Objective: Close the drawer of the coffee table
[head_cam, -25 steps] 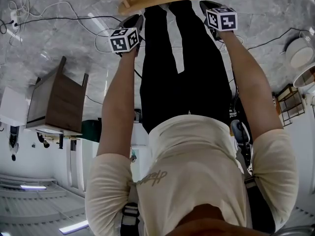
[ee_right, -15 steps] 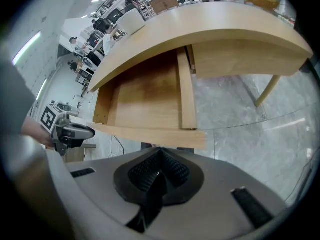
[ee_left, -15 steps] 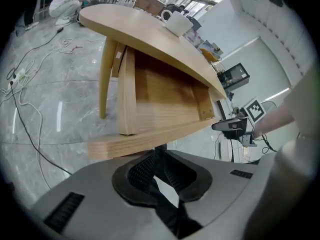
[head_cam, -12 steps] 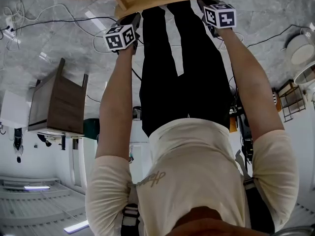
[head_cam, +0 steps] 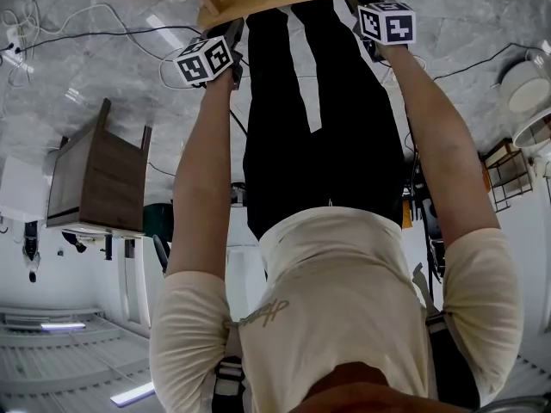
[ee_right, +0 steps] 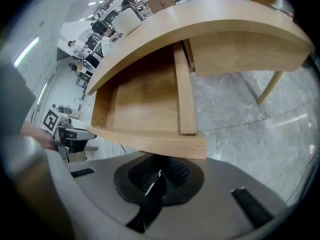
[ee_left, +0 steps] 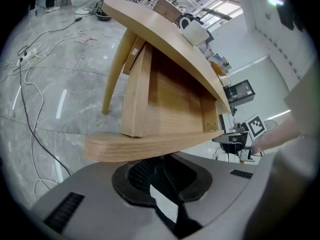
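At the drawer (ee_left: pixel 150 146) front, left gripper (ee_left: pixel 161 169) and right gripper (ee_right: pixel 159 173) sit with fingers (ee_right: pixel 173 171) clenched, holding nothing.

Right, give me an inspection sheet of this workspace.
Surface: coffee table top, pale wood, curved edge.
Job's things: drawer open, nothing seen inside.
Clutter: white object on the tabletop.
Grippers: left gripper and right gripper, jaws together, against the drawer front.
Cables: loose cables across the marble floor.
Surroundings: dark wood cabinet on the floor.
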Available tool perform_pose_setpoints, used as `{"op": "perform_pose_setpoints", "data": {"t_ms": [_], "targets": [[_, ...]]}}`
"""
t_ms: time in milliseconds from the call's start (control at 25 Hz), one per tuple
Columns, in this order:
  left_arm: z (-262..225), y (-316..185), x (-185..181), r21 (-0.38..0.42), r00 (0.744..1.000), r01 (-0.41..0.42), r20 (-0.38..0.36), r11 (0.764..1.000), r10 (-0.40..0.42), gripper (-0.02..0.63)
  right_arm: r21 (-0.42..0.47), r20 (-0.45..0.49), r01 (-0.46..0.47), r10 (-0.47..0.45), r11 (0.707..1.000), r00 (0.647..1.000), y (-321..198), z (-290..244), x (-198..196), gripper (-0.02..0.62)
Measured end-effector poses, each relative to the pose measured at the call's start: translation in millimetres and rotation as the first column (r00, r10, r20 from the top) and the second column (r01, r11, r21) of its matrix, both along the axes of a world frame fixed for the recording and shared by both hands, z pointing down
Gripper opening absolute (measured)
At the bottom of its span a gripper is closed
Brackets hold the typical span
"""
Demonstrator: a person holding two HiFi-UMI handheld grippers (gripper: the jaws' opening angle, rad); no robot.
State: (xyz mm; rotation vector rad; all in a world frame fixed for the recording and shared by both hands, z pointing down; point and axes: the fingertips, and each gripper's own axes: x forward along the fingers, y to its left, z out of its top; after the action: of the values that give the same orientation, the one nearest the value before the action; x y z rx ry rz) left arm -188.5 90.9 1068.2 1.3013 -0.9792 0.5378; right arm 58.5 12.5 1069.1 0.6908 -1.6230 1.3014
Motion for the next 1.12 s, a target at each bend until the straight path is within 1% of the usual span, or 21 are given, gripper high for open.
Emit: {"op": "perform_pose_setpoints", "data": {"t_ms": [280,480,680,1120], "targets": [[-8,-4,-2,0.009,1.0,0.003,-0.002,1.0,-0.003,0.054,-0.005,-0.014,-0.012,0.012,1.0,1.0,-5,-8,-2,-0.005],[-18,-7,1,0.006,1.0,-0.014,0.003,1.0,0.014,0.054,-0.008,-0.027,-0.007,0.007,1.0,1.0,-8,-18,3,-0.005],[-26,-20,-2,0.014,1.0,-0.016,0.0,1.0,0.016,0.054,0.002,-0.033,-0.001,0.001,1.0,0.999,-24,-26,-4,-0.005],[-28,-60,-16,0.084,0.998,-0.06,0.002,0.995,0.06,0.054,0.05,-0.021,0.036,-0.035,0.998,0.999,-63,-28,-20,-0.005]]}}
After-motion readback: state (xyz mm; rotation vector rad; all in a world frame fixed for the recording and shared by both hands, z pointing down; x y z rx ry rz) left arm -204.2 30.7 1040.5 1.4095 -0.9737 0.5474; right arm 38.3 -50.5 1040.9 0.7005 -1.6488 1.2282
